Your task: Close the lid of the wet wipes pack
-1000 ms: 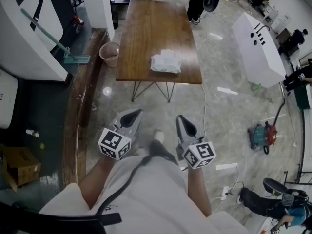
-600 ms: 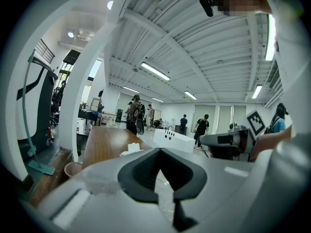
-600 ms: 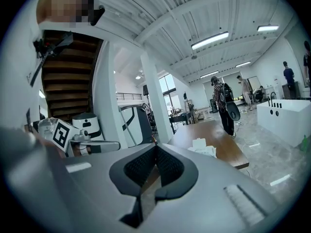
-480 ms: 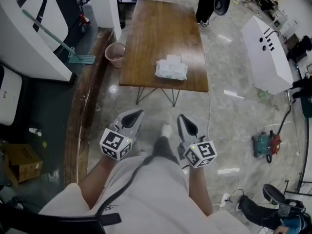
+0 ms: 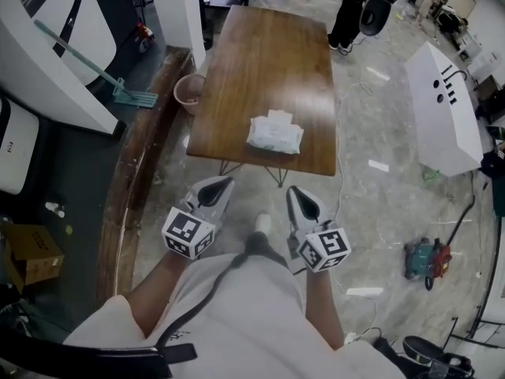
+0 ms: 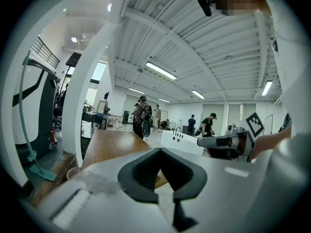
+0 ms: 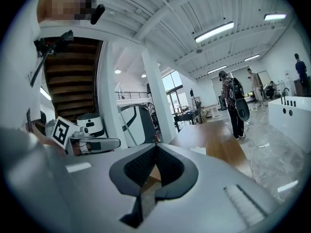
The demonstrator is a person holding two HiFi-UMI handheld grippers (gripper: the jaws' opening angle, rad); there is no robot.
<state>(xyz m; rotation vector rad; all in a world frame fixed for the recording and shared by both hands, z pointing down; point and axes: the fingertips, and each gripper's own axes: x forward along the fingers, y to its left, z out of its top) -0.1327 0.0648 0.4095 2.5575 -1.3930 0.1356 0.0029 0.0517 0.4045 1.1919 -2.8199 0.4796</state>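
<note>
The wet wipes pack, white with pale green print, lies near the front edge of the brown wooden table. A white flap shows at its far side. Both grippers are held level in front of the person, well short of the table. My left gripper is shut and empty, and my right gripper is also shut and empty. In the left gripper view the shut left gripper faces the table. In the right gripper view the pack shows small just past the shut right gripper.
A pink bin and a green mop stand left of the table beside a long wooden kerb. A white counter stands at right. A person stands at the table's far end. A red and green machine lies on the floor.
The table and the wipes pack have come nearer and lower in the head view as the person walks toward them. Both grippers keep their place in the view and stay shut.
</note>
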